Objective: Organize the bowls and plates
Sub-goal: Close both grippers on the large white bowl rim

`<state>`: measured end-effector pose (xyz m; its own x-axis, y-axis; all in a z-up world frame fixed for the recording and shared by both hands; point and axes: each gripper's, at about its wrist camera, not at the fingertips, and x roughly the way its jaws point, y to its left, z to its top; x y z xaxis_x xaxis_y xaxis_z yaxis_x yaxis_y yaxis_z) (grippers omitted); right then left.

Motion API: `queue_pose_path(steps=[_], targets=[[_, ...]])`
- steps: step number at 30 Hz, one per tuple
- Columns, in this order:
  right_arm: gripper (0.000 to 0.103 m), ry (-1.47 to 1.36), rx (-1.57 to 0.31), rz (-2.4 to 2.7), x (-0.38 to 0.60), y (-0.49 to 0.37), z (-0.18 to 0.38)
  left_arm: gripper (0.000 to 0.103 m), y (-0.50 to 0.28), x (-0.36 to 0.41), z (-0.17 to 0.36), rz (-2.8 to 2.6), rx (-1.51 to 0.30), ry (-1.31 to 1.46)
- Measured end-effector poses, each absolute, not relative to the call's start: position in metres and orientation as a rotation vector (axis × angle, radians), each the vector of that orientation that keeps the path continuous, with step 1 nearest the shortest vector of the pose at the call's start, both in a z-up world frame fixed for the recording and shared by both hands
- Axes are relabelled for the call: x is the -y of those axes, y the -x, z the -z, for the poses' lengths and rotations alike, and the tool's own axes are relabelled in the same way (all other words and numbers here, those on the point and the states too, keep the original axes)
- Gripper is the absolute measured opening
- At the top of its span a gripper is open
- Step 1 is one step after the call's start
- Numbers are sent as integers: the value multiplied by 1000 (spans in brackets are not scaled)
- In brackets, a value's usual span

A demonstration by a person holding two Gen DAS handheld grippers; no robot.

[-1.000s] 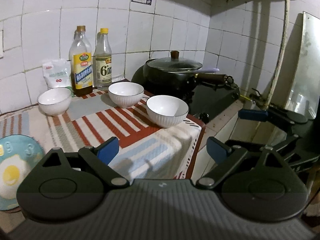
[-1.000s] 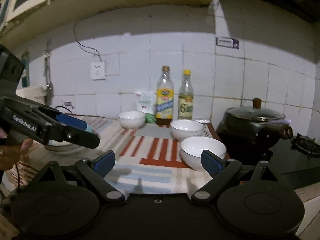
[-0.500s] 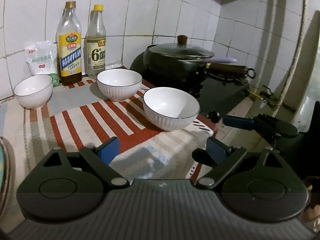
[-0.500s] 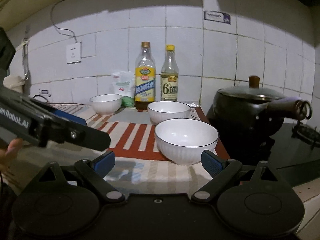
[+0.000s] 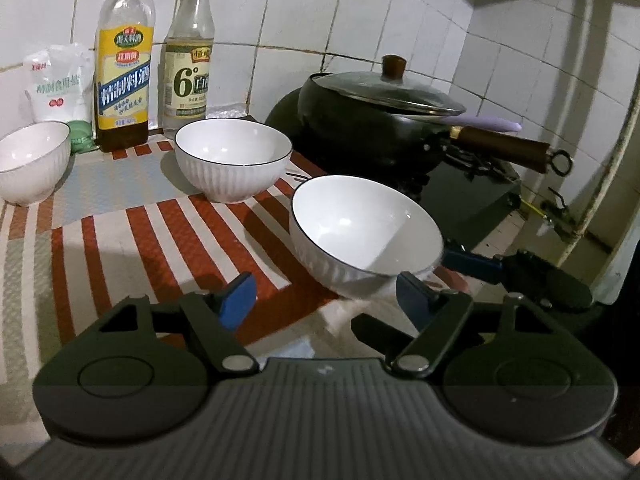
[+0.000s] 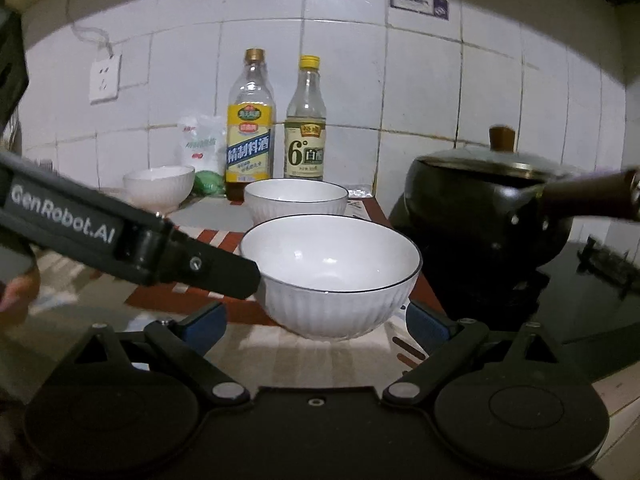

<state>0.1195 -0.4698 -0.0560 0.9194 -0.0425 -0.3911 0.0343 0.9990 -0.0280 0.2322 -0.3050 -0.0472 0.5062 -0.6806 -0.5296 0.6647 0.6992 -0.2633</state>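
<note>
A tiled kitchen counter under a striped cloth [image 5: 120,240] holds three bowls. Both grippers have come in on the near bowl [image 5: 366,232], beside the wok [image 5: 372,128]. The left gripper [image 5: 320,300], jaws just narrowing, and the right gripper [image 6: 316,326] stand apart, gripping nothing; pickup looks imminent.

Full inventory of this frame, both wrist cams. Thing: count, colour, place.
bowls: 3, white with dark rims; nearest bowl by both grippers, middle bowl behind it, far bowl at the left
bottles: 2, at the tiled wall; amber bottle, clear yellow-capped bottle
salt bag: 1, white, left of the bottles
green item: 1, beside the far bowl, unclear what
striped cloth: 1, red, white and blue, under the bowls
lidded pan: 1, black, on the stove
wall socket: 1, white
left gripper: black, blue pads, jaws just closing, empty
right gripper: open, either side of the nearest bowl's base
</note>
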Motion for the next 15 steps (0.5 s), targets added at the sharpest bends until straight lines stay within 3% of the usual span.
queue_pose_path(steps=[5,9,13,15], targets=[[99,0,-415,11,484,-135,62,76,-240,308,47,832,-647,63],[102,30,-400,-3,484,-141,63,66,-243,311,48,849,-637,63],[103,57,-388,-9,484,-146,65,65,-252,316,52,843,-647,72],[103,65,-382,-14,485,-147,66,54,-256,318,55,845,-653,79]])
